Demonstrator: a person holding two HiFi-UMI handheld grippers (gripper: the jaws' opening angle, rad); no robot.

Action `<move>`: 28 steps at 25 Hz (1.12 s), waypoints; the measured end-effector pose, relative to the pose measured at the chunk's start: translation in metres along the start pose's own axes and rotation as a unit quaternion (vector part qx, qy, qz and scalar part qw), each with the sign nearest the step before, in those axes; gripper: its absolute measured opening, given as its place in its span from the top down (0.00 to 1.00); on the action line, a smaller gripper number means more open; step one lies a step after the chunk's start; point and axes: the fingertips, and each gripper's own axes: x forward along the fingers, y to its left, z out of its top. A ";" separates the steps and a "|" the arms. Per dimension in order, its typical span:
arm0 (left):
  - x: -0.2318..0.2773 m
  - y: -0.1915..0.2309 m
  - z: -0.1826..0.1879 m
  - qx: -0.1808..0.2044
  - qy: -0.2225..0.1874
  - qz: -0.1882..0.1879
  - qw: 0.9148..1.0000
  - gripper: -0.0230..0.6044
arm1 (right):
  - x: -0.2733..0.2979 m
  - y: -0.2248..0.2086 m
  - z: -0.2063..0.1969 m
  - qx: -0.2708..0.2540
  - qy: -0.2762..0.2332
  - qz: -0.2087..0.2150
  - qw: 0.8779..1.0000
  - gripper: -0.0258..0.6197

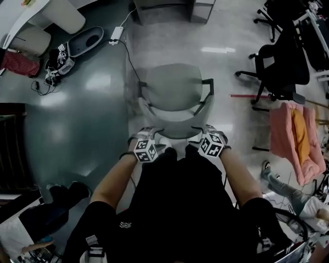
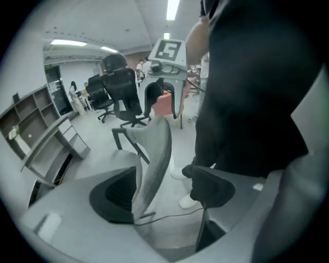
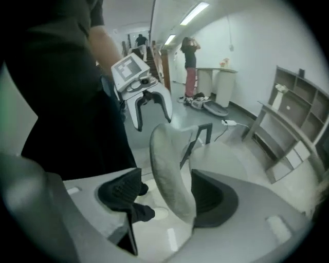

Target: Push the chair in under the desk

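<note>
A light grey chair [image 1: 172, 90] with black armrests stands on the shiny floor in front of me, its seat facing a grey desk [image 1: 167, 10] at the top of the head view. My left gripper [image 1: 153, 137] and right gripper [image 1: 198, 134] both straddle the top edge of the backrest [image 1: 172, 127]. In the left gripper view the backrest [image 2: 154, 159] leans on the left pad [image 2: 115, 195], and the other pad stands well off it. In the right gripper view the backrest [image 3: 169, 174] runs between wide-apart pads [image 3: 121, 192]. Both grippers are open.
A white power strip [image 1: 115, 35] and its cable lie on the floor left of the desk. Black office chairs [image 1: 280, 67] and a pink cloth [image 1: 298, 138] crowd the right side. Shoes and clutter [image 1: 59, 59] sit at far left. A grey shelf unit [image 3: 295, 108] stands behind the desk.
</note>
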 end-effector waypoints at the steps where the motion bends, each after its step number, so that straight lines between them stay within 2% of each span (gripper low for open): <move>1: 0.007 -0.004 -0.007 0.008 0.015 -0.007 1.000 0.41 | 0.009 0.006 -0.006 -0.017 0.016 0.008 1.000 0.50; 4: 0.022 -0.003 -0.023 0.010 0.039 -0.009 0.999 0.41 | 0.030 0.010 -0.018 -0.041 0.048 0.003 0.998 0.50; 11: 0.037 0.004 -0.031 -0.004 0.057 -0.005 0.998 0.44 | 0.046 0.007 -0.024 -0.023 0.073 -0.020 0.997 0.51; 14: 0.041 0.006 -0.035 -0.010 0.064 -0.008 0.998 0.44 | 0.048 -0.002 -0.029 -0.009 0.086 -0.040 0.995 0.54; 16: 0.045 0.013 -0.038 -0.009 0.070 -0.004 0.998 0.45 | 0.050 -0.012 -0.030 -0.005 0.092 -0.053 0.994 0.65; 19: 0.049 0.016 -0.044 -0.009 0.085 0.001 0.996 0.48 | 0.054 -0.012 -0.030 -0.013 0.106 -0.052 0.993 0.67; 22: 0.052 0.021 -0.047 0.001 0.105 0.001 0.994 0.61 | 0.057 -0.010 -0.034 -0.030 0.125 -0.054 0.990 0.67; 24: 0.056 0.022 -0.049 0.011 0.120 -0.002 0.993 0.62 | 0.060 -0.011 -0.037 -0.042 0.141 -0.063 0.987 0.67; 26: 0.058 0.025 -0.051 0.013 0.131 0.006 0.991 0.70 | 0.061 -0.013 -0.038 -0.041 0.146 -0.071 0.986 0.70; 28: 0.057 0.028 -0.053 0.004 0.136 0.010 0.991 0.71 | 0.062 -0.015 -0.036 -0.034 0.148 -0.077 0.985 0.70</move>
